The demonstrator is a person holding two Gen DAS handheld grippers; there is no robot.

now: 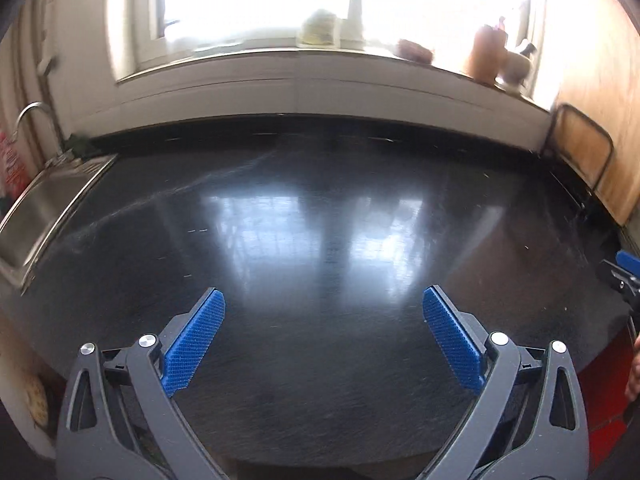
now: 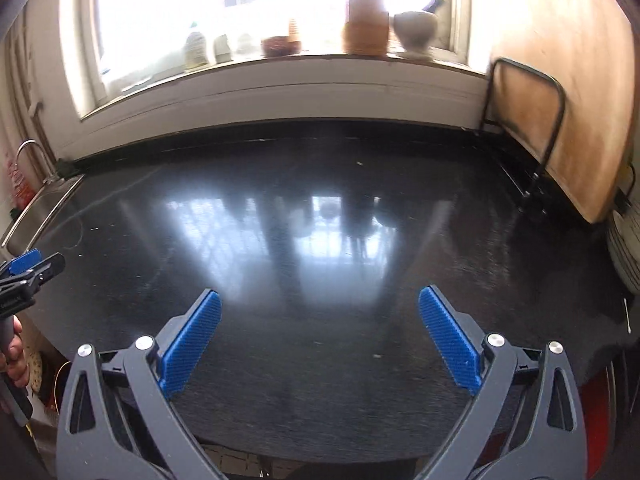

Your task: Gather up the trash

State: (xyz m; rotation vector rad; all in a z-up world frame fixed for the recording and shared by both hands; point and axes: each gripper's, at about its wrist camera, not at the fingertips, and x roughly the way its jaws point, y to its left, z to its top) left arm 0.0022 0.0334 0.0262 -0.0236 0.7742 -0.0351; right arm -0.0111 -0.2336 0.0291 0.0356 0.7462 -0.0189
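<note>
Both views look down on a glossy black countertop (image 1: 320,220). My left gripper (image 1: 324,296) hangs over its near part, blue pads wide open with nothing between them. My right gripper (image 2: 320,293) is open and empty in the same way, a little further right. Each shows at the edge of the other's view: the right gripper (image 1: 624,270) at the far right, the left gripper (image 2: 32,270) at the far left, held by a hand (image 2: 14,354). Only tiny pale scraps (image 2: 359,163) and a thin white stick (image 2: 627,314) lie on the countertop (image 2: 320,200).
A steel sink (image 1: 44,208) with a tap (image 1: 34,110) lies to the left. A wooden board (image 2: 568,92) leans in a black wire stand (image 2: 554,128) at the right. A wooden jar (image 2: 366,20), a white mortar (image 2: 416,28) and bottles line the bright windowsill.
</note>
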